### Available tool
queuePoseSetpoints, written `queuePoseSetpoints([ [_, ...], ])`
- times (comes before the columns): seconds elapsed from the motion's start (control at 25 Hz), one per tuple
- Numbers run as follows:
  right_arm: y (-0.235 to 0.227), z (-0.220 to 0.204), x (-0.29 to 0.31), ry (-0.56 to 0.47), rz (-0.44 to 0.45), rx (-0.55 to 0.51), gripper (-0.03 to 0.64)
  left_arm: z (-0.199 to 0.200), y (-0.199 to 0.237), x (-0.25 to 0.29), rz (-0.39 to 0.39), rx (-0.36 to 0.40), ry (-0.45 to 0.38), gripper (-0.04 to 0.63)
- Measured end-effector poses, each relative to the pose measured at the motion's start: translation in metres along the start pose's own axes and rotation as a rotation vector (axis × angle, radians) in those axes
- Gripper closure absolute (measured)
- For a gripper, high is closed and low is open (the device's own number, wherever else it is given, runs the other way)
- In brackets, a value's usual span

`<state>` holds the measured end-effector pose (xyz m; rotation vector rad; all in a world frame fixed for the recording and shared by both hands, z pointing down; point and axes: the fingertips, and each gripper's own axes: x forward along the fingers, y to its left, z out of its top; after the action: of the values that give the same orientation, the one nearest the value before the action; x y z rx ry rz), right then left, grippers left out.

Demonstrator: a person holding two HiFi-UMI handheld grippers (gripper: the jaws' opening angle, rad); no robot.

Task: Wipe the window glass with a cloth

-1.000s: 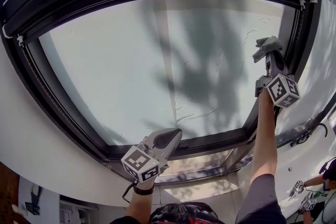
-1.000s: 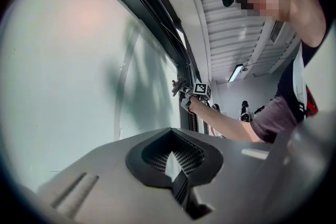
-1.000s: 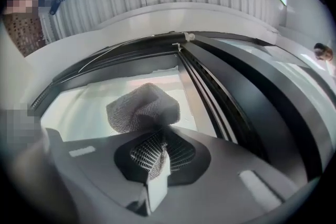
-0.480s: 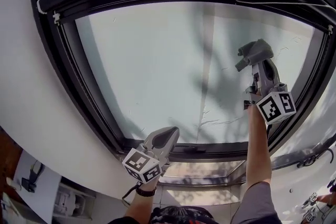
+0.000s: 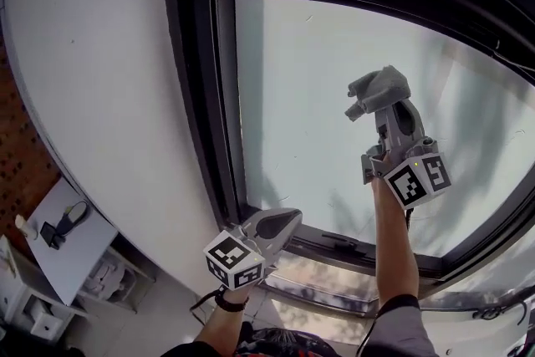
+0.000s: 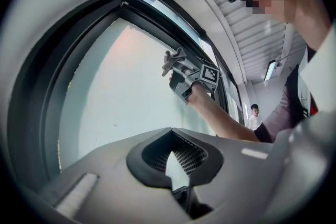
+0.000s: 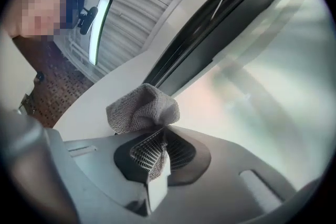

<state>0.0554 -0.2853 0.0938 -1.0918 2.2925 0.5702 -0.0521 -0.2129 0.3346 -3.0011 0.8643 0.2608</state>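
The frosted window glass point(image 5: 292, 88) sits in a black frame point(image 5: 207, 96). A crumpled grey cloth point(image 5: 378, 89) is pinched in my right gripper point(image 5: 383, 106), which is raised with the cloth against or very near the middle of the pane. In the right gripper view the cloth point(image 7: 143, 108) bulges out of the shut right gripper point(image 7: 157, 136), with the glass point(image 7: 273, 76) just beyond. My left gripper point(image 5: 287, 221) hangs low by the bottom frame rail, shut and empty. From the left gripper point(image 6: 176, 152) view, the right gripper point(image 6: 181, 66) shows up against the glass point(image 6: 115, 86).
A white wall point(image 5: 92, 79) borders the window on the left. Below it at the lower left stands a white shelf point(image 5: 58, 242) with small items. A lower pane point(image 5: 322, 272) lies under the bottom rail. Another person point(image 6: 254, 113) stands far down the room.
The right gripper has carried the cloth leftward across the glass, away from the right frame edge. The head view swung left, bringing in the wall. The left gripper stayed by the bottom rail.
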Motion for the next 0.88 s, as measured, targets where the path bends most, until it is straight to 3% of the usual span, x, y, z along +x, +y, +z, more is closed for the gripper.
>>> queuePoseSetpoints([
  [0.24, 0.068, -0.081, 0.059, 0.083, 0.127, 0.126, 0.601, 0.013, 0.027, -0.043, 0.061, -0.007, -0.045, 0.595],
  [0.4, 0.103, -0.116, 0.096, 0.112, 0.186, 0.183, 0.601, 0.014, 0.051, -0.07, 0.141, -0.016, -0.053, 0.595],
  [0.64, 0.13, -0.149, 0.126, 0.156, 0.216, 0.264, 0.601, 0.017, 0.071, -0.103, 0.221, -0.011, -0.048, 0.595],
  [0.88, 0.136, -0.158, 0.13, 0.19, 0.237, 0.332, 0.601, 0.018, 0.073, -0.106, 0.233, -0.025, -0.072, 0.595],
])
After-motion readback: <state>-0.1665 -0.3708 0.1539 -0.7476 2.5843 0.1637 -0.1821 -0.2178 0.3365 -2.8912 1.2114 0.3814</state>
